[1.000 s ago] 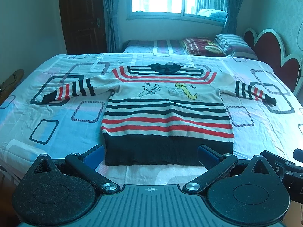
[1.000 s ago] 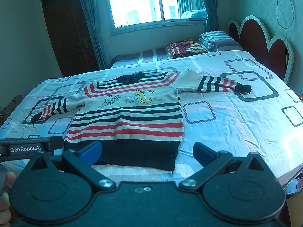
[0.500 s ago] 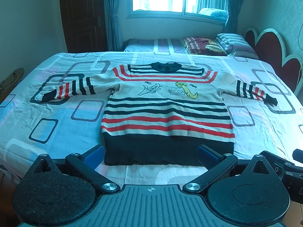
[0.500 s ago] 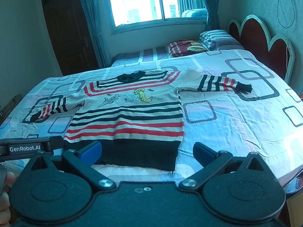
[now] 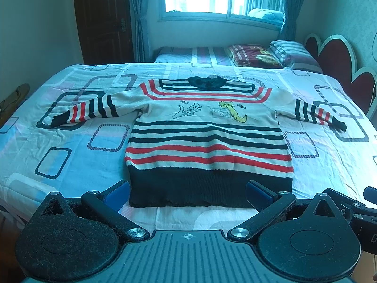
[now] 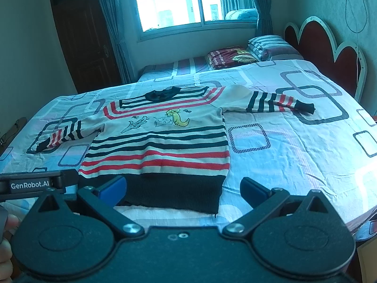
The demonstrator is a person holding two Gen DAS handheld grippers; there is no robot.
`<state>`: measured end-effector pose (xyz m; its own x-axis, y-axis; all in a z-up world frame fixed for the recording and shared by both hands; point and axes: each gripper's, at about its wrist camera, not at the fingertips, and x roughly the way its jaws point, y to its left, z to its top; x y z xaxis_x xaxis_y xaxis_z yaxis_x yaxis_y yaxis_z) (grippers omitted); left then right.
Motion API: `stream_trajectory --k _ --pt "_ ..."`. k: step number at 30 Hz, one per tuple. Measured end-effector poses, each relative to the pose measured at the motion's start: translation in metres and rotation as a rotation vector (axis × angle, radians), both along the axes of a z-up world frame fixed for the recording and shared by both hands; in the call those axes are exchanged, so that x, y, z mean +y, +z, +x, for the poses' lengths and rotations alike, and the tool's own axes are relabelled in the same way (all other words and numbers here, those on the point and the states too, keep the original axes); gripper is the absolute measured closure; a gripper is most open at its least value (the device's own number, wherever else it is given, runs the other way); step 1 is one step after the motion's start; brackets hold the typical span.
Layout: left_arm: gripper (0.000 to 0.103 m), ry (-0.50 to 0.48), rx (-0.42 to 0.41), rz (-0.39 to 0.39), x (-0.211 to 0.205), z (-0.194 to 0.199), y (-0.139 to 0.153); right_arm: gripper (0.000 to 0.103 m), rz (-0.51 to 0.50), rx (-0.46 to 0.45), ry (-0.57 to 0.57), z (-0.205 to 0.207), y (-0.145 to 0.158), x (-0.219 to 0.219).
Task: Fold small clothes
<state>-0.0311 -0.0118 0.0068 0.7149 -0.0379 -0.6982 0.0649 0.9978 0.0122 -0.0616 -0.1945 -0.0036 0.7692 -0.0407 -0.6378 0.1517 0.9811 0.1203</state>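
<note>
A small striped sweater with red, black and cream bands and cartoon animals on the chest lies flat on the bed, sleeves spread to both sides, black hem nearest me. It also shows in the right wrist view. My left gripper is open and empty, hovering just in front of the hem. My right gripper is open and empty, in front of the hem's right half. The left gripper's body shows at the left edge of the right wrist view.
The bed sheet is pale blue with rounded rectangle prints. Pillows and a folded blanket lie at the far end by a red scalloped headboard. A dark door and a window stand behind.
Both grippers have shifted very slightly; the view of the sweater is almost the same. The sweater has not moved.
</note>
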Motion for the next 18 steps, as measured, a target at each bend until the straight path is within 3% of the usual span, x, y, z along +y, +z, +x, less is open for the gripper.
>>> stream_trajectory --k 18 --pt "0.0 0.01 0.03 -0.003 0.006 0.023 -0.009 0.001 0.0 0.039 -0.006 0.02 -0.012 0.003"
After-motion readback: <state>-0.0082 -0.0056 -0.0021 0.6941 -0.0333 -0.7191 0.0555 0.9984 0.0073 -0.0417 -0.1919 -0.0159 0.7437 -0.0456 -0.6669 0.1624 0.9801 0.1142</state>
